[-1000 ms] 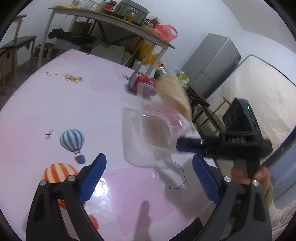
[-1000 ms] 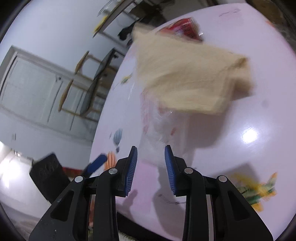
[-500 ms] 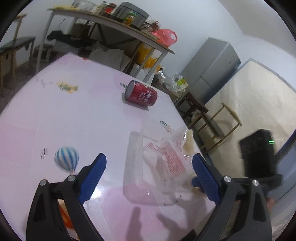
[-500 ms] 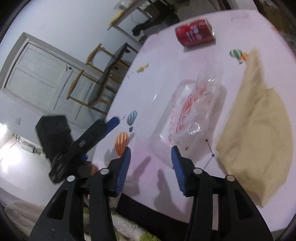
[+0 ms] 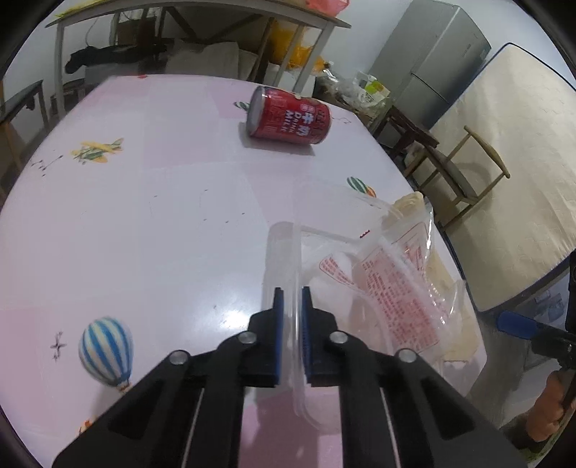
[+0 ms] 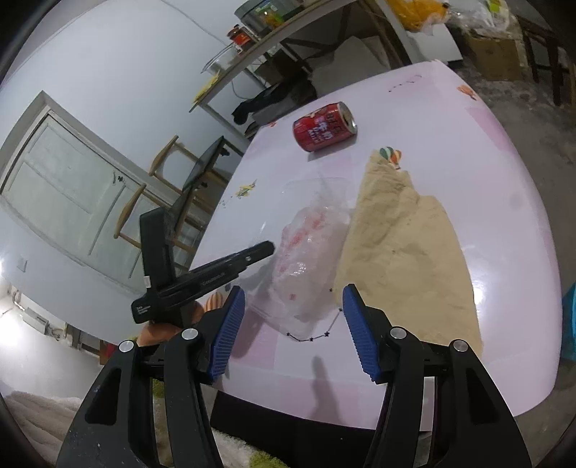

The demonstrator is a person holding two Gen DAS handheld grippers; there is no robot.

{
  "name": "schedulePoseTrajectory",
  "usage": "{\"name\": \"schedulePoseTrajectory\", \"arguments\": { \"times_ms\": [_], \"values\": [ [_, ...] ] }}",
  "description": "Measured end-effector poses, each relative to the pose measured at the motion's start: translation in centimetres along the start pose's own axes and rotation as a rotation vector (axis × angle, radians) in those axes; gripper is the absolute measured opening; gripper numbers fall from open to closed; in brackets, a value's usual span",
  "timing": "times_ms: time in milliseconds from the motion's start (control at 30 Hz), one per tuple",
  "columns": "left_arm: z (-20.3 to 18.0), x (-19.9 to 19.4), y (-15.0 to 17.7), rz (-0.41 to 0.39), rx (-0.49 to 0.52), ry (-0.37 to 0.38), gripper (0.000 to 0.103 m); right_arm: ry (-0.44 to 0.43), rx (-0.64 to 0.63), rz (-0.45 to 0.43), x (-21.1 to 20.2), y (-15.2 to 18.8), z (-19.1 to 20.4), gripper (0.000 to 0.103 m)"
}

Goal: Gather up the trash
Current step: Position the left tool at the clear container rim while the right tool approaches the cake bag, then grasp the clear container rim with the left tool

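Note:
My left gripper (image 5: 291, 293) is shut on the near wall of a clear plastic container (image 5: 284, 252), which stands on the pink table (image 5: 144, 234). A crumpled clear bag with red print (image 5: 388, 288) lies in the container. Beyond it a red can (image 5: 289, 120) lies on its side. In the right wrist view the left gripper (image 6: 264, 248) reaches the container (image 6: 313, 187) from the left, beside the bag (image 6: 309, 252). A beige cloth (image 6: 406, 252) lies flat to the right. My right gripper (image 6: 293, 324) hovers over the table's near edge, jaws opening, nothing between them.
A long work table (image 5: 201, 10) with jars stands behind the pink table, clutter beneath it. A grey fridge (image 5: 432, 61), wooden chairs (image 5: 464, 169) and an upright mattress (image 5: 511, 172) stand at the right. A white door (image 6: 68, 187) and more chairs (image 6: 169, 162) show on the other side.
The left gripper moved forward and closed on the container's wall. The beige cloth dropped from the air onto the table beside the container. The right gripper drew back and its jaws widened.

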State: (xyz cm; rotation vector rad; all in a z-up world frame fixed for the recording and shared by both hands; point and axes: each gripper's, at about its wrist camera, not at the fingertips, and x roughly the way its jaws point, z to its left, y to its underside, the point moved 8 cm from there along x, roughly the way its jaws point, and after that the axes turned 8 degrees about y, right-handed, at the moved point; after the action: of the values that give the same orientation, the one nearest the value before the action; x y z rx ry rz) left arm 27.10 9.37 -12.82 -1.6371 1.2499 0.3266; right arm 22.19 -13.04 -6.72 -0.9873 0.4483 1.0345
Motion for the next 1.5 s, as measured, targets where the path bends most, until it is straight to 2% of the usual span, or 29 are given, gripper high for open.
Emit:
{"name": "schedulePoseTrajectory", "arguments": {
  "times_ms": [167,333,367,400,433,467,500,633,733,767,1000,1133,1267,1400,1500],
  "values": [
    [0.9,-2.9,1.7,-0.042,-0.03,-0.061,0.004,0.02,-0.02,0.006,0.1,0.3,-0.1,0.056],
    [2.6,-7.0,4.9,-0.089,-0.127,-0.119,0.004,0.015,-0.043,0.017,0.6,0.7,0.6,0.056],
    [2.8,-7.5,5.4,-0.101,-0.14,-0.116,0.007,0.011,-0.048,0.024,0.9,0.8,0.9,0.056],
    [2.8,-7.8,5.6,-0.112,-0.147,-0.105,0.011,0.01,-0.05,0.028,1.1,0.9,1.1,0.056],
    [2.8,-8.2,5.8,-0.124,-0.155,-0.092,0.029,0.007,-0.052,0.034,1.4,1.0,1.3,0.056],
    [3.0,-8.5,6.0,-0.137,-0.164,-0.087,0.054,0.003,-0.058,0.042,1.7,1.2,1.8,0.056],
    [3.1,-8.7,6.2,-0.15,-0.168,-0.093,0.063,0.002,-0.061,0.046,1.9,1.2,2.1,0.057],
    [3.7,-8.6,6.6,-0.145,-0.181,-0.085,0.084,-0.003,-0.088,0.055,2.4,1.6,3.8,0.063],
    [4.2,-7.8,7.0,-0.125,-0.235,-0.033,0.092,0.002,-0.112,0.06,2.9,1.7,4.9,0.064],
    [4.2,-7.9,6.9,-0.147,-0.247,-0.009,0.096,0.004,-0.122,0.063,3.1,1.7,5.3,0.064],
    [4.8,-8.4,7.0,-0.205,-0.329,0.092,0.097,0.02,-0.151,0.076,4.3,1.5,6.7,0.064],
    [4.6,-8.2,6.8,-0.182,-0.329,0.074,0.097,0.032,-0.159,0.082,4.8,1.4,6.8,0.064],
    [4.9,-8.4,6.7,-0.192,-0.373,0.095,0.097,0.052,-0.187,0.085,5.2,1.4,7.5,0.064],
    [4.7,-8.3,6.9,-0.186,-0.326,0.104,0.097,0.08,-0.234,0.091,5.7,1.7,8.5,0.063],
    [4.6,-8.3,7.0,-0.191,-0.313,0.099,0.097,0.102,-0.265,0.108,6.4,2.1,9.2,0.057]
  ]
}}
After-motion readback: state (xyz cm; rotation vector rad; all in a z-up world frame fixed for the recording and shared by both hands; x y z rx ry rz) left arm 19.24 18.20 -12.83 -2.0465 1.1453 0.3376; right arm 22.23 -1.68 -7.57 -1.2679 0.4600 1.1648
